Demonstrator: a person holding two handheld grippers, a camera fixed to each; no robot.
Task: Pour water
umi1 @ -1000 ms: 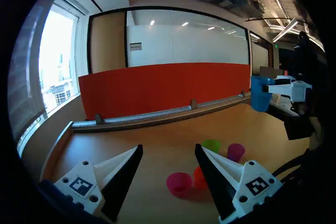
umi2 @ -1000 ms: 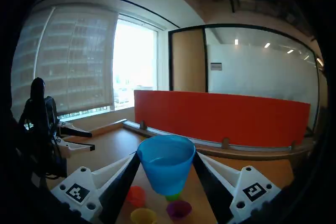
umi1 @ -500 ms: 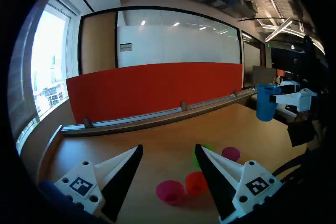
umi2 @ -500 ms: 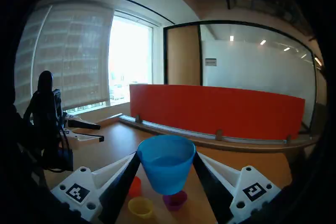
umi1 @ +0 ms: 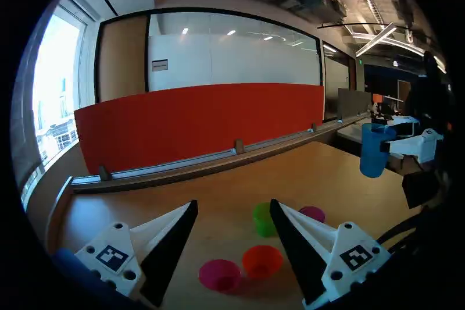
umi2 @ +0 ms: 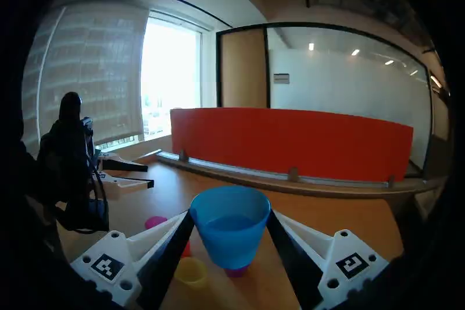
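While the left claw (umi1: pixel 232 202) hangs wide apart and empty in the left gripper view, four small cups sit on the wooden table (umi1: pixel 174 188) under it. A green cup (umi1: pixel 264 220) is just beyond its right fingertip, and a purple cup (umi1: pixel 314 212) is half tucked behind that finger. An orange cup (umi1: pixel 261 260) and a pink cup (umi1: pixel 220 275) lie between the fingers, nearer in. Far off to its right, raised above the table, the right claw (umi1: pixel 388 146) carries one blue cup (umi1: pixel 372 156) upright.

Over to the right gripper view: both fingers of the right claw (umi2: pixel 231 213) press on the blue cup (umi2: pixel 231 243) just under its rim, with water (umi2: pixel 229 224) showing inside. Below it I count four small cups again: pink (umi2: pixel 156 221) outside the left finger, a yellow cup (umi2: pixel 190 271), a reddish sliver (umi2: pixel 186 249), and purple (umi2: pixel 236 272) peeking from beneath. The left claw (umi2: pixel 150 175) waits off to the left.

That blue cup looks like thin, light plastic, smooth and tapered. I'd judge it slippery, easy to buckle, and sloshy with water, so a firm hold high on the wall suits the tipping.
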